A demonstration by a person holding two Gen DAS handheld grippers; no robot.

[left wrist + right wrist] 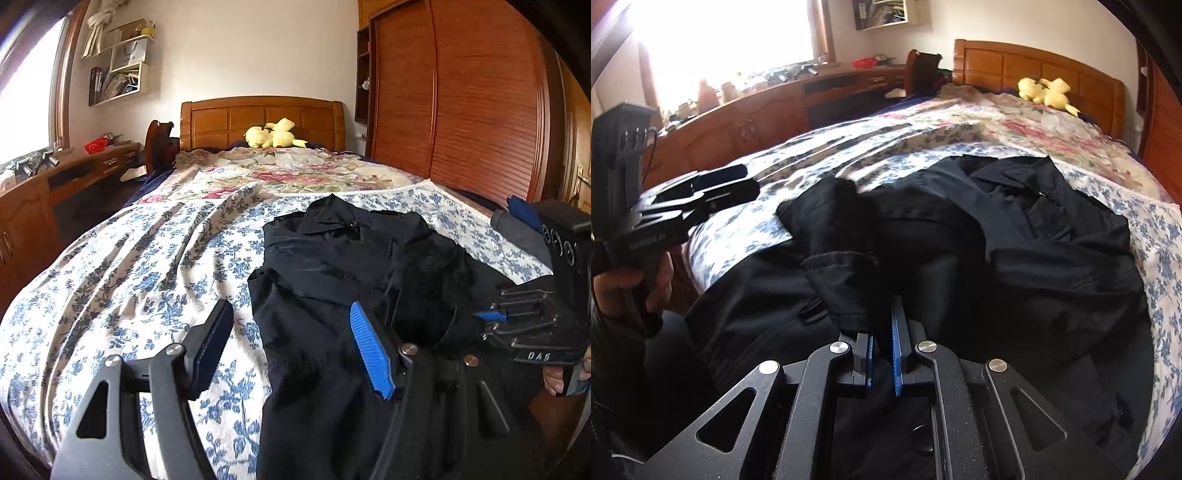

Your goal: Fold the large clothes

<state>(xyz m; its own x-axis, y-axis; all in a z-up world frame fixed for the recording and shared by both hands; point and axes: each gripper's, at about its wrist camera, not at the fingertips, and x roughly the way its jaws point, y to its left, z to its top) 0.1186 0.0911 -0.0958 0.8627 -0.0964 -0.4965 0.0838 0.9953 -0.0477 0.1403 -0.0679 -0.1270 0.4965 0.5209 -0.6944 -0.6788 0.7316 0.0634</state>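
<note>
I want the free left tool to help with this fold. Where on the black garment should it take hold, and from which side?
Probably the garment's left edge, where a fold of cloth juts onto the blue floral bedsheet. The open left tool straddles that border already, so come from the sheet side, low and flat. The right tool looks shut on the near hem, so keep the grips apart.

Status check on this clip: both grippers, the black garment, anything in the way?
Left gripper open, empty, above the bedsheet. Right gripper shut on black garment, which lies crumpled, unfolded. Nothing in the way.
</note>
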